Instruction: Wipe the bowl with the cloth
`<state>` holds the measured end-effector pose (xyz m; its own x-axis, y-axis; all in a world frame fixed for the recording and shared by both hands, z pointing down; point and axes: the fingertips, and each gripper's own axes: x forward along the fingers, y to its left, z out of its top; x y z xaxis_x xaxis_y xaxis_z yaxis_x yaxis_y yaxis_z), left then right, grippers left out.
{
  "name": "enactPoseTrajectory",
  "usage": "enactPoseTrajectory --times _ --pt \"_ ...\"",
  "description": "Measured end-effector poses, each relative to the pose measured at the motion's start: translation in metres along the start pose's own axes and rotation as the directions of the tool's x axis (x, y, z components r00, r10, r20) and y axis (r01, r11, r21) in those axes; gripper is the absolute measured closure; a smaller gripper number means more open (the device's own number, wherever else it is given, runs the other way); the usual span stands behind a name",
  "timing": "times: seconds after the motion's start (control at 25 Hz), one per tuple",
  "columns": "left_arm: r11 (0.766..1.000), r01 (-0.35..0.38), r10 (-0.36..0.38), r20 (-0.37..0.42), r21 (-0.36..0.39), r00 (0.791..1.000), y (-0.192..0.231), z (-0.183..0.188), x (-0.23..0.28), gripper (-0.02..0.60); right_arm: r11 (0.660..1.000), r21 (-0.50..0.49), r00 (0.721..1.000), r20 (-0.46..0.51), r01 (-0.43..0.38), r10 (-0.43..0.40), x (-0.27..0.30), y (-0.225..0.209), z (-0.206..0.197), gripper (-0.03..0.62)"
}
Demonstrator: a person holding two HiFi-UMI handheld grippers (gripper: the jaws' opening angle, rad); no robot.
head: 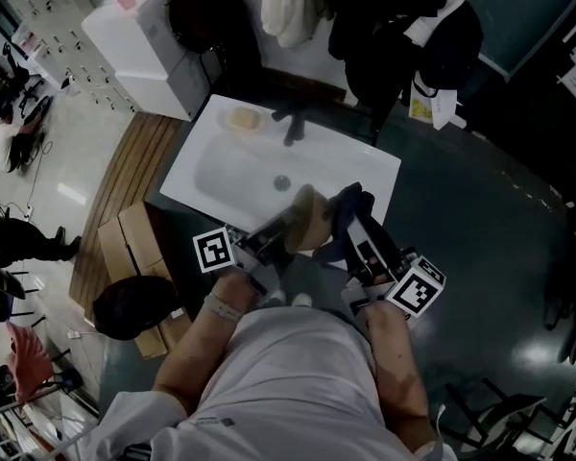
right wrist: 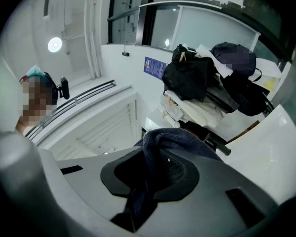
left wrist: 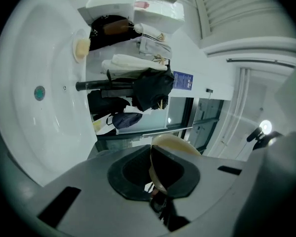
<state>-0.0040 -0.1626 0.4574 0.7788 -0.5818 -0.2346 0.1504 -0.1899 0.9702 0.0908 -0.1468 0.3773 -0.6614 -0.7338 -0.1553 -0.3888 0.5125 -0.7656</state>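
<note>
Nearest to you, your left gripper point(head: 286, 233) is clamped on the rim of the small round tan bowl point(left wrist: 170, 144). The bowl is off every surface and tipped on its edge, above the near edge of the sink. Your right gripper point(head: 357, 229) is clenched on the dark blue terry cloth point(right wrist: 172, 142), which bunches over the top of its jaws and hangs down between them. In the head view the cloth sits just to the right of the bowl (whether the two touch cannot be told from here).

Just beyond them is the white rectangular ceramic sink point(head: 221, 176), with its round metal drain point(head: 281, 182) in the middle of the basin. At the sink's far rim the black tap point(head: 293, 123) reaches over the basin, and a pale yellow lump of soap or sponge point(head: 242, 119) lies on the far left corner.

To the left of the sink, brown cardboard boxes point(head: 134, 233) sit on the floor beside a wooden slatted mat point(head: 139, 161), and a round black bag point(head: 130, 305) lies near them by your left elbow.

Furthest off, dark bags and clothes point(head: 442, 36) and a pale fabric bundle point(head: 286, 3) crowd the space behind the tap. A white cabinet point(head: 144, 36) stands at the far left.
</note>
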Motion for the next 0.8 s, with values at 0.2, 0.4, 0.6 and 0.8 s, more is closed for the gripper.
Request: enactPoseTrajectory --times 0.2,0.4,0.6,0.8 --pt "0.960 -0.094 0.107 -0.036 0.263 0.994 -0.010 0.005 0.000 0.560 0.987 -0.140 0.997 0.023 0.081 -0.078 -0.018 -0.007 0.014 0.525" --pt "0.782 -0.153 0.240 -0.065 0.603 0.969 -0.020 0.004 0.004 0.560 0.960 -0.240 0.990 0.042 0.144 -0.138 -0.035 -0.012 0.021 0.525" --pt "0.607 -0.168 0.341 -0.063 0.777 0.938 -0.015 -0.001 0.003 0.560 0.911 -0.359 0.979 0.036 0.202 -0.203 -0.046 -0.019 0.014 0.525" --pt "0.466 -0.165 0.367 -0.020 0.869 0.930 -0.018 -0.004 0.003 0.560 0.854 -0.463 0.967 0.030 0.239 -0.254 -0.052 -0.021 0.008 0.525"
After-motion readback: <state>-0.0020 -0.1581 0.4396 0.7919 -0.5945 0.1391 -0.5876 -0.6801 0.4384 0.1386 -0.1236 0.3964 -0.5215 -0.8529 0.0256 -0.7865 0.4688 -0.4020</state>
